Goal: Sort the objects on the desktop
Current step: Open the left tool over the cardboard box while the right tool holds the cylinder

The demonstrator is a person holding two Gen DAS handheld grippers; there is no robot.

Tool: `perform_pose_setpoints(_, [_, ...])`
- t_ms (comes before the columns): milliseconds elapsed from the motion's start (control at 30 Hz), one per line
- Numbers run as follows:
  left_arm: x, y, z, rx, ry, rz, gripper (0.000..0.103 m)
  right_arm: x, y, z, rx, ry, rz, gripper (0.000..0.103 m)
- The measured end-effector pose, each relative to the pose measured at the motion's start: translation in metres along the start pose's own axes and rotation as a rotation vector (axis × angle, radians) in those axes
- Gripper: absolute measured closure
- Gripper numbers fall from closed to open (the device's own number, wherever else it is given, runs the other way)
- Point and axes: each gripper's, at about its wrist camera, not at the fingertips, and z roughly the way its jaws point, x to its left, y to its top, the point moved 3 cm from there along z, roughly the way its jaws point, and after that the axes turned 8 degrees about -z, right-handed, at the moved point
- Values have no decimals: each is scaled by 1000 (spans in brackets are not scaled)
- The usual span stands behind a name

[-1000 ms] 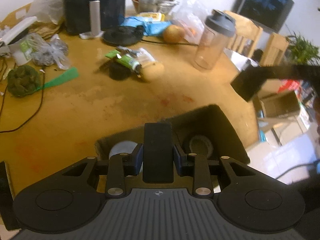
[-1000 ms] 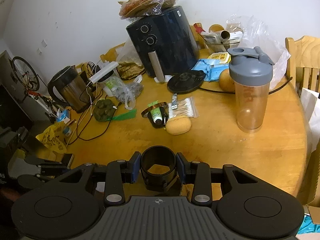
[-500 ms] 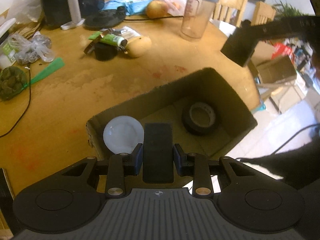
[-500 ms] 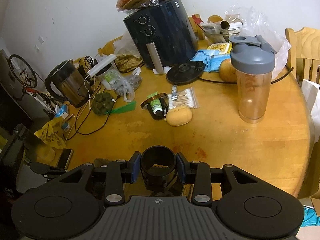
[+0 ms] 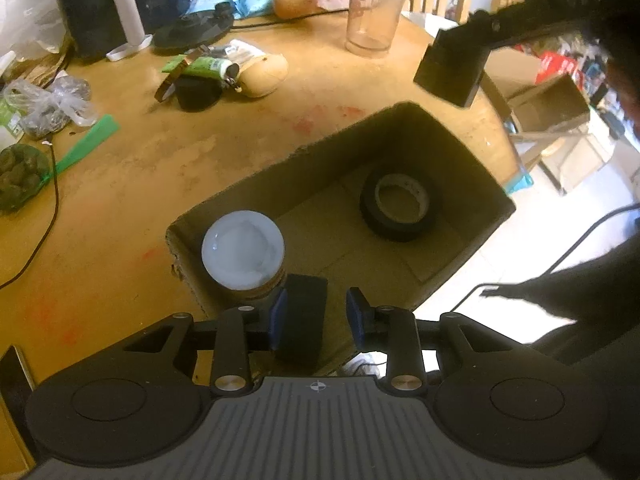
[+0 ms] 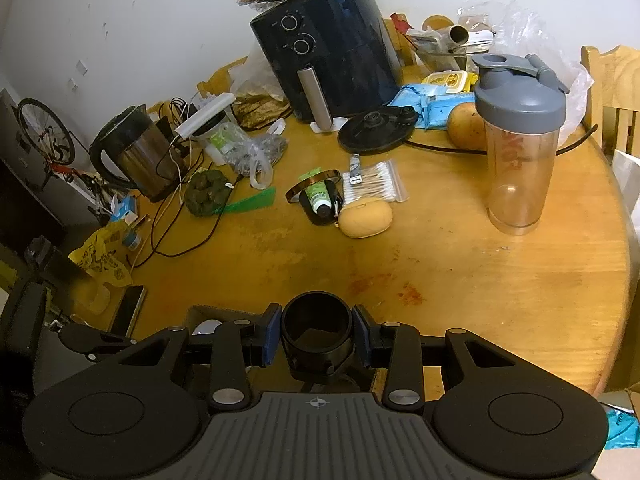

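A flat black block (image 5: 301, 322) sits between the fingers of the left gripper (image 5: 316, 316), touching the left pad while a gap shows at the right pad; the jaws are nearly closed. The gripper points steeply down over the near edge of an open cardboard box (image 5: 460, 148) on the wooden table (image 5: 168, 168). Inside the box stand a white-lidded jar (image 5: 243, 254), just beside the block, and a roll of black tape (image 5: 400, 206) farther right.

The right gripper (image 6: 316, 336) is clamped on a black open-topped cylinder (image 6: 316, 334), tilted down toward the table. Beyond lie a tan oval case (image 6: 365, 218), a green tube (image 6: 318, 196), a bag of cotton swabs (image 6: 374, 187), a shaker bottle (image 6: 520, 140), an air fryer (image 6: 332, 60) and a kettle (image 6: 132, 156).
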Motion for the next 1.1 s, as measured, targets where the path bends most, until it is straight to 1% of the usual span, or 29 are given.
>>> perform_pose_setpoints(67, [1, 1, -4, -10, 4, -25, 67, 1, 0, 2, 3, 2, -2, 62])
perform_pose_setpoints(100, [2, 3, -7, -18, 7, -42, 62, 1, 0, 3, 5, 3, -3, 62])
perform_pose_setpoints(167, [4, 5, -11, -41, 11, -73, 56, 2, 0, 5, 11, 4, -5, 62])
perform_pose_setpoints(200, [5, 7, -14, -53, 15, -90, 55, 2, 0, 6, 14, 5, -6, 62])
perform_pose_setpoints(433, [13, 19, -26, -104, 15, -187, 53, 7, -2, 14, 39, 14, -26, 62])
perform_pose_setpoints(500, [18, 22, -29, -118, 17, -224, 50, 11, -2, 17, 45, 19, -39, 62])
perform_pose_setpoints(567, [21, 23, -31, -130, 19, -255, 50, 16, -1, 20, 51, 27, -55, 62])
perform_pose_setpoints(800, [27, 18, -35, -135, 44, -302, 50, 35, 0, 34, 80, 53, -128, 62])
perform_pose_setpoints(1100, [39, 8, -43, -141, 72, -369, 49, 61, 4, 55, 104, 77, -263, 62])
